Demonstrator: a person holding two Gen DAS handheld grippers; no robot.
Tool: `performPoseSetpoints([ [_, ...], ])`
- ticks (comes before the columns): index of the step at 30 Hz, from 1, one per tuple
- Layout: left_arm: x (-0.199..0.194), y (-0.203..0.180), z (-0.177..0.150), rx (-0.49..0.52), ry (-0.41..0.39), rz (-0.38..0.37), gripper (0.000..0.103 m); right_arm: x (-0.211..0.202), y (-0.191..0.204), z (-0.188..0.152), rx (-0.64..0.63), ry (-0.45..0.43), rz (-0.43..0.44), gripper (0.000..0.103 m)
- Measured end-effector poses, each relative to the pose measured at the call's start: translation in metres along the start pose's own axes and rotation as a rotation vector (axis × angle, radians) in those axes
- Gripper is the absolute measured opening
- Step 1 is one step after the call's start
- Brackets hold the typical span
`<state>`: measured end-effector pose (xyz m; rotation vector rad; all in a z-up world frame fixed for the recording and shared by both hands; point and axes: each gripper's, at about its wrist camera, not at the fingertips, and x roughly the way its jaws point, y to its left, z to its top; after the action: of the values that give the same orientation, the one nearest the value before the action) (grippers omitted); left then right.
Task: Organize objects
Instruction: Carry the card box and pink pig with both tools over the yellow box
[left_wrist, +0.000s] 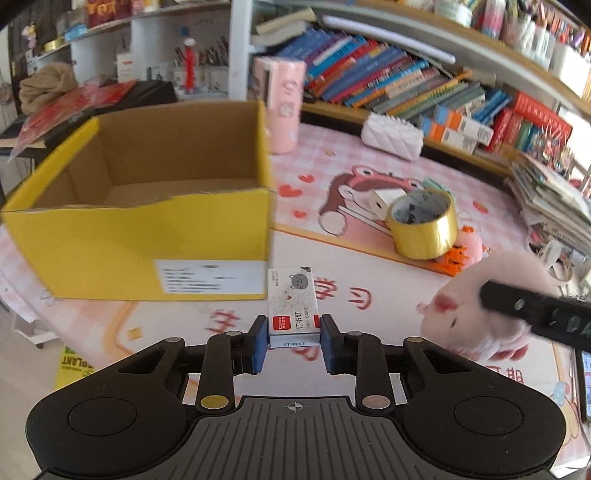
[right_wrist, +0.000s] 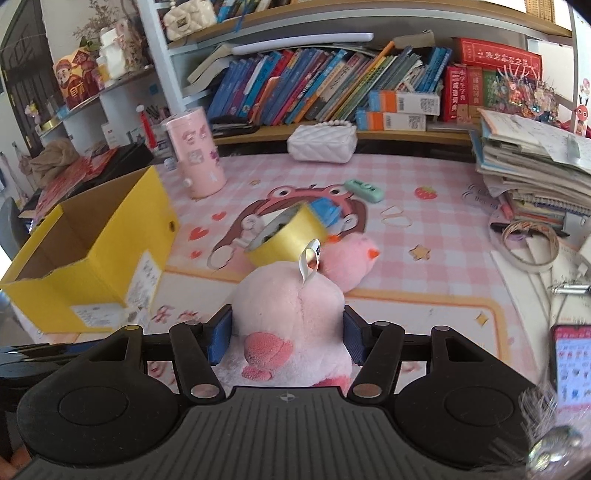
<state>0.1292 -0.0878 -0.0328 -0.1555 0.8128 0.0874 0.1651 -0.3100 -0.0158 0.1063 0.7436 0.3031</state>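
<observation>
My left gripper is shut on a small white staple box, held just in front of the right corner of an open yellow cardboard box. My right gripper is shut on a pink plush toy, which also shows at the right of the left wrist view. The yellow box stands to the left in the right wrist view. A gold tape roll stands on the pink mat, also seen beyond the plush. A second pink plush lies beside it.
A pink cylinder stands behind the yellow box. A white quilted purse lies by the bookshelf. A green stapler and rubber bands lie on the mat. A stack of books and a phone are at right.
</observation>
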Motion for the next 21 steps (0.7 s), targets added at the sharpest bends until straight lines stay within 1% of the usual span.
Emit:
performPoseSetpoints([
  [3,-0.015,0.021,-0.005,-0.016,-0.021,0.003,0.028,-0.002,0.024,-0.009,-0.013,0.02,0.011,0.058],
  [7,-0.035,0.059,-0.016,-0.036,-0.034,0.011,0.028,-0.007,0.062,-0.02,-0.032,0.03,0.023,0.058],
  [14,-0.069,0.125,-0.033,-0.067,-0.053,0.027,0.027,-0.017,0.137,-0.045,-0.071,0.049,0.051,0.058],
  [21,-0.092,0.17,-0.044,-0.058,-0.073,0.016,0.027,-0.026,0.193,-0.066,-0.076,0.048,0.056,0.058],
])
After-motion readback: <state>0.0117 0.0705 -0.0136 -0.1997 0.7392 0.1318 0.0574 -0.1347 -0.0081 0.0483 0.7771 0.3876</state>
